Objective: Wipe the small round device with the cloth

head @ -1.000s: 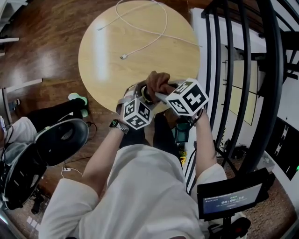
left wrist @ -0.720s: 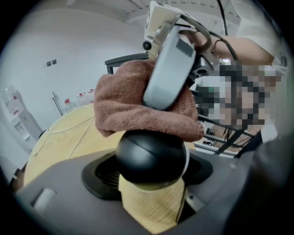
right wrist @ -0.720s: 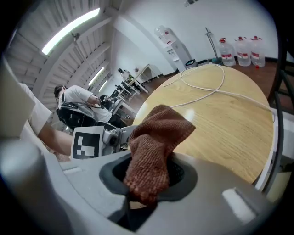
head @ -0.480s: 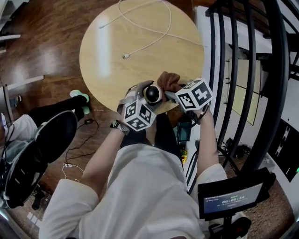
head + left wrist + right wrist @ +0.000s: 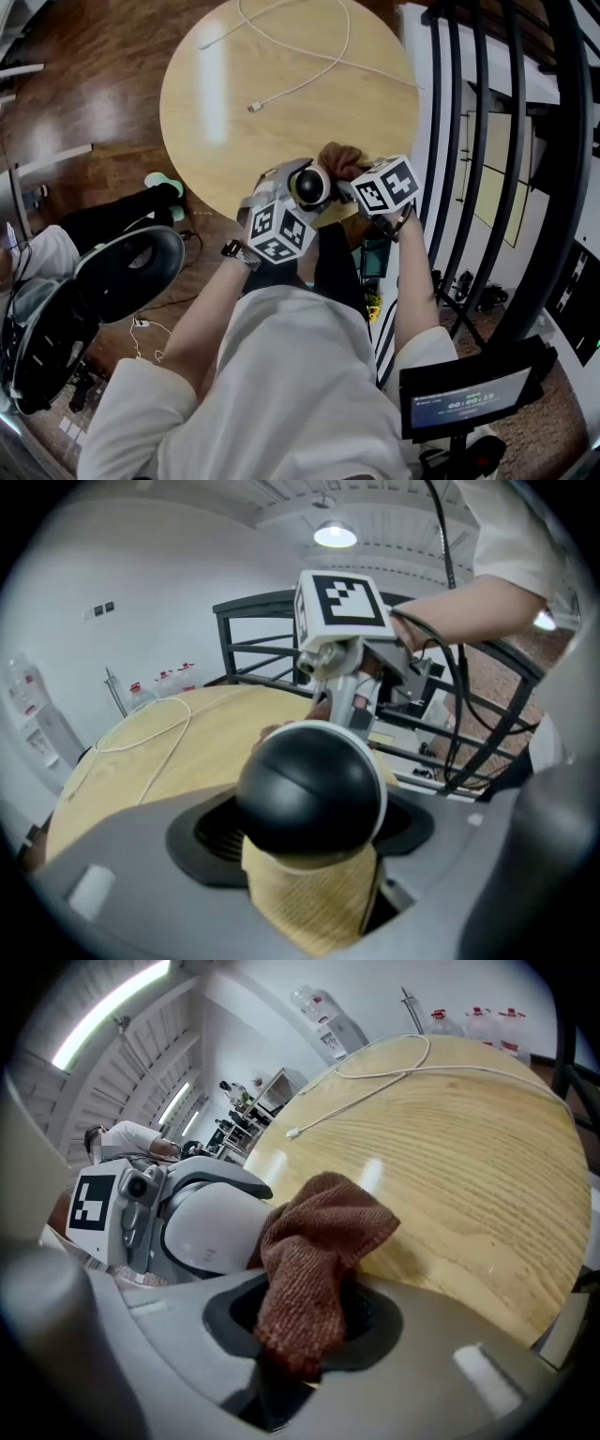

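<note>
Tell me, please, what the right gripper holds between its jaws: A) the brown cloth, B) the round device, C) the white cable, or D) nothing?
A: the brown cloth is pinched in the jaws of the right gripper, as its own view shows; the round device sits in the left gripper.

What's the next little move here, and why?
Probably press the cloth, pinched in the right gripper, onto the device and rub across its shell. The left gripper grips the device, and the cloth sits right beside it; whether they already touch, I can't tell.
</note>
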`<state>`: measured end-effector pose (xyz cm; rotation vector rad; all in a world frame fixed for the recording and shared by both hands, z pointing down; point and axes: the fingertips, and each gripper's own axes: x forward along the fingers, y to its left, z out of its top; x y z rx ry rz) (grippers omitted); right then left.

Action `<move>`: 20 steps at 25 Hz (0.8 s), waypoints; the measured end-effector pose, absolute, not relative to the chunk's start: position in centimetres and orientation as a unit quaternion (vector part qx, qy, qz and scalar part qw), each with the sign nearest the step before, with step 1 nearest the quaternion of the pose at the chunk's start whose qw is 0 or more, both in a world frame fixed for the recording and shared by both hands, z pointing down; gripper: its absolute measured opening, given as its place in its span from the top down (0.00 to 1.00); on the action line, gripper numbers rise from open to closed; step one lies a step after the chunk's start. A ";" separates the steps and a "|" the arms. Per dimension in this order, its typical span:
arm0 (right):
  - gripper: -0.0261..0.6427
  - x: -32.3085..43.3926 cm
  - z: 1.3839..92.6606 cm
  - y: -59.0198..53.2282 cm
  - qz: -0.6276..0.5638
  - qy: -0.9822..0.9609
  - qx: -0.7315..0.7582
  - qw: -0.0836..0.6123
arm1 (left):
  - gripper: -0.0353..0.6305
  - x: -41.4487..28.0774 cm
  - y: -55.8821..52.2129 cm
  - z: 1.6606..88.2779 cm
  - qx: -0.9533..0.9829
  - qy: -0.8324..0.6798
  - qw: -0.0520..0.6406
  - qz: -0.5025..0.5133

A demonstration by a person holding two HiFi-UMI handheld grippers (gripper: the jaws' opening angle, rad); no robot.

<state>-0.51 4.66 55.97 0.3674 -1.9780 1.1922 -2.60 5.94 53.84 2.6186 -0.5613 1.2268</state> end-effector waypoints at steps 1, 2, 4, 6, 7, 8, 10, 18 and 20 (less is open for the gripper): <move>0.81 -0.5 56.0 4.7 0.469 -0.780 0.143 0.388 | 0.38 -2.6 6.0 53.9 0.886 -0.188 0.098 0.412; 0.81 -0.6 56.0 4.7 0.469 -0.782 0.142 0.385 | 0.38 -2.6 6.0 53.9 0.889 -0.182 0.098 0.408; 0.81 -0.8 55.9 4.7 0.465 -0.787 0.144 0.379 | 0.37 -2.9 6.4 53.9 0.898 -0.152 0.090 0.402; 0.81 -0.8 55.6 4.7 0.459 -0.794 0.149 0.369 | 0.37 -3.3 6.8 53.8 0.908 -0.097 0.081 0.399; 0.81 -0.7 55.4 4.7 0.459 -0.798 0.153 0.359 | 0.37 -3.6 7.0 53.8 0.910 -0.066 0.076 0.402; 0.81 -0.4 55.1 4.8 0.463 -0.800 0.160 0.346 | 0.37 -3.8 7.0 53.8 0.910 -0.038 0.067 0.407; 0.81 0.2 54.5 4.9 0.474 -0.802 0.180 0.315 | 0.37 -3.9 7.1 54.1 0.907 0.013 0.042 0.419; 0.81 3.1 52.3 6.0 0.468 -0.806 0.243 0.268 | 0.37 -3.0 7.1 56.0 0.896 0.075 -0.009 0.438; 0.81 3.7 51.6 5.6 0.454 -0.811 0.263 0.259 | 0.37 -2.8 6.9 56.2 0.900 0.046 0.004 0.434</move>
